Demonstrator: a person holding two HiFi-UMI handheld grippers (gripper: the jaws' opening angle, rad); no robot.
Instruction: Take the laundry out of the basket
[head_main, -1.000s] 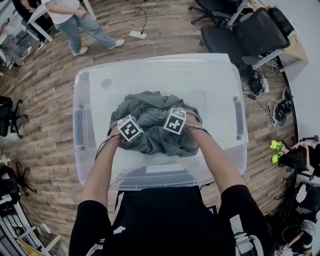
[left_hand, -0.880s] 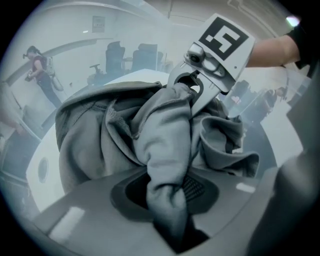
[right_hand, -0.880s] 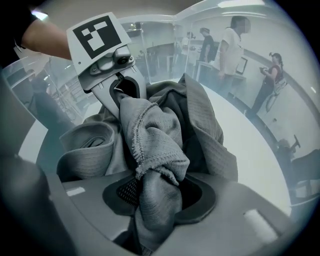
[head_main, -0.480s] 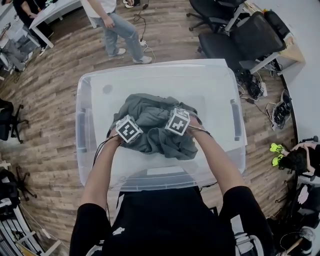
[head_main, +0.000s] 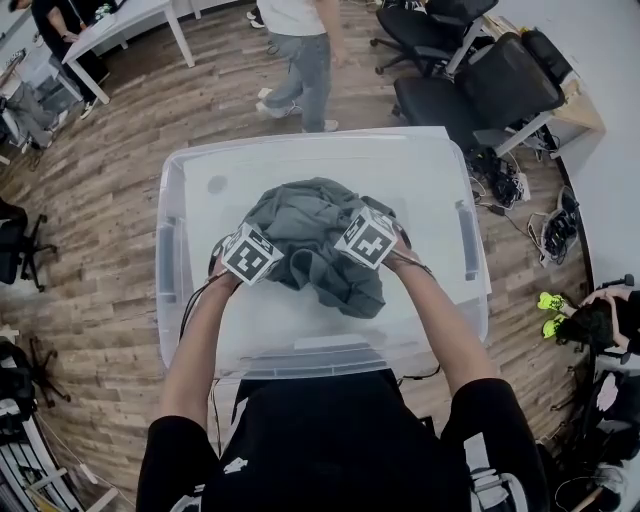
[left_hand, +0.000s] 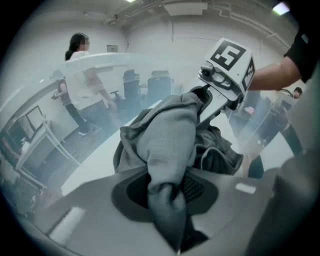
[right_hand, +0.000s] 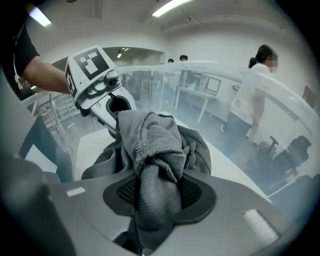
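Observation:
A grey garment (head_main: 305, 232) hangs bunched inside the clear plastic bin (head_main: 172, 260), raised off its floor. My left gripper (head_main: 262, 252) is shut on its left side, a fold of grey cloth (left_hand: 165, 165) squeezed between the pads. My right gripper (head_main: 352, 243) is shut on the right side, with a thick ribbed fold (right_hand: 157, 172) clamped between its pads. The two grippers sit close together over the middle of the bin. In the left gripper view the right gripper (left_hand: 220, 95) shows beyond the cloth, and in the right gripper view the left gripper (right_hand: 102, 97) likewise.
The bin's rim (head_main: 470, 240) surrounds both grippers. A person (head_main: 300, 50) stands just beyond the bin's far side. Black office chairs (head_main: 480, 70) are at the far right, a white table (head_main: 110, 25) at the far left, and cables and gear (head_main: 555, 230) lie on the wooden floor to the right.
Both grippers have lifted the grey garment higher and gathered it; it hangs more bunched. The person behind has walked from the left to the middle.

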